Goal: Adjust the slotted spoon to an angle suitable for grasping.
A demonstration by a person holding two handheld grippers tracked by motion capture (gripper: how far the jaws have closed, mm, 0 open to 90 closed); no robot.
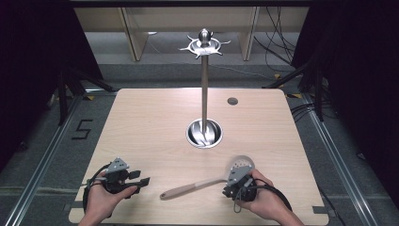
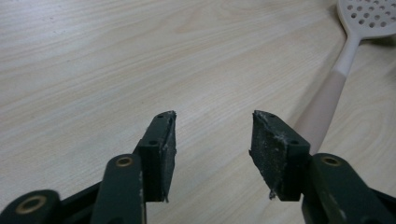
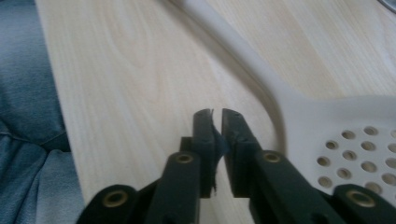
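Observation:
A beige slotted skimmer (image 1: 207, 184) lies flat near the table's front edge, its perforated head (image 1: 241, 165) to the right and its handle running left. My left gripper (image 1: 141, 178) rests at the front left, open and empty, pointing at the handle's end. In the left gripper view, the open gripper (image 2: 212, 135) has bare wood in its gap and the skimmer handle (image 2: 327, 102) just right of it. My right gripper (image 1: 228, 190) sits beside the skimmer's head. In the right gripper view it (image 3: 215, 116) is shut on nothing, just left of the skimmer head (image 3: 345, 140).
A metal utensil stand (image 1: 204, 94) rises from a round base (image 1: 204, 133) at the table's centre, with hooks at its top (image 1: 204, 44). A small grey disc (image 1: 232, 100) lies on the far side. The person's blue-clad leg (image 3: 28, 121) shows beyond the table edge.

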